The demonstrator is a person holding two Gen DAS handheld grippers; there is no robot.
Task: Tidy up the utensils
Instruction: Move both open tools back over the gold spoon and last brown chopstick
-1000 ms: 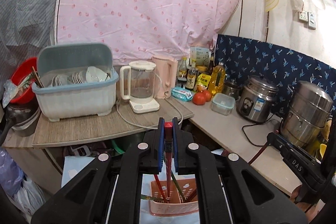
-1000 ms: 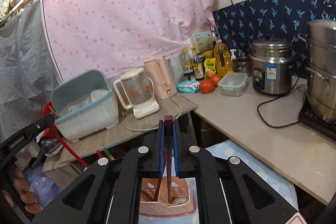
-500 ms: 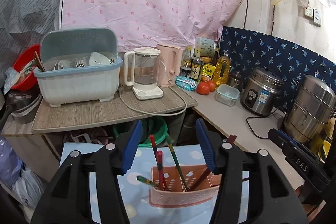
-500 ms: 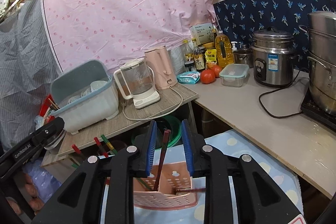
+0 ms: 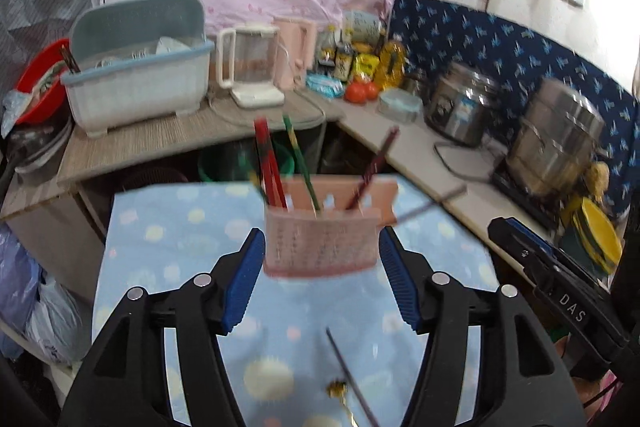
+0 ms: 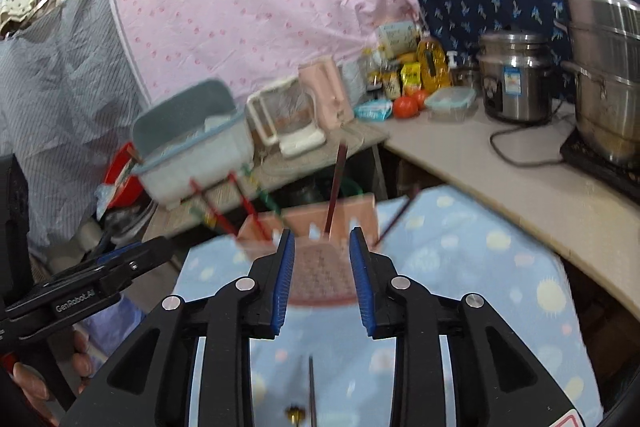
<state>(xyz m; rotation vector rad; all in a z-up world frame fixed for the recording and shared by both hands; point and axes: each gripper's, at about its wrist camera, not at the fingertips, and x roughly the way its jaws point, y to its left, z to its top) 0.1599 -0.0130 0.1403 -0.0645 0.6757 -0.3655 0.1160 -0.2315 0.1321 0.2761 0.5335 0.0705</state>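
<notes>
A pink slotted utensil holder (image 5: pixel 322 239) (image 6: pixel 324 259) stands on the blue dotted cloth (image 5: pixel 168 227). Red chopsticks (image 5: pixel 267 163), a green one (image 5: pixel 298 155) and a dark red one (image 5: pixel 376 163) lean in it. My left gripper (image 5: pixel 321 247) hangs just short of the holder, its jaws opening with no pad touching anything. My right gripper (image 6: pixel 321 241) is narrower, its jaws also opening, with the holder showing in the gap but not pressed. A dark chopstick (image 6: pixel 336 183) stands in the holder ahead of it. A loose dark chopstick (image 5: pixel 348 375) (image 6: pixel 312 387) and a small gold piece (image 5: pixel 338 389) lie on the cloth near me.
Behind the cloth runs a wooden shelf with a grey-blue dish rack (image 5: pixel 140 79) and a clear kettle (image 5: pixel 248 67). A counter to the right carries bottles, tomatoes (image 5: pixel 360 91), a rice cooker (image 5: pixel 464 107) and steel pots (image 5: pixel 556 143). Each gripper appears at the edge of the other's view.
Both grippers were shut on a chopstick above the holder. They have let go, the chopsticks now stand in the holder, and both grippers have drawn back and sunk lower.
</notes>
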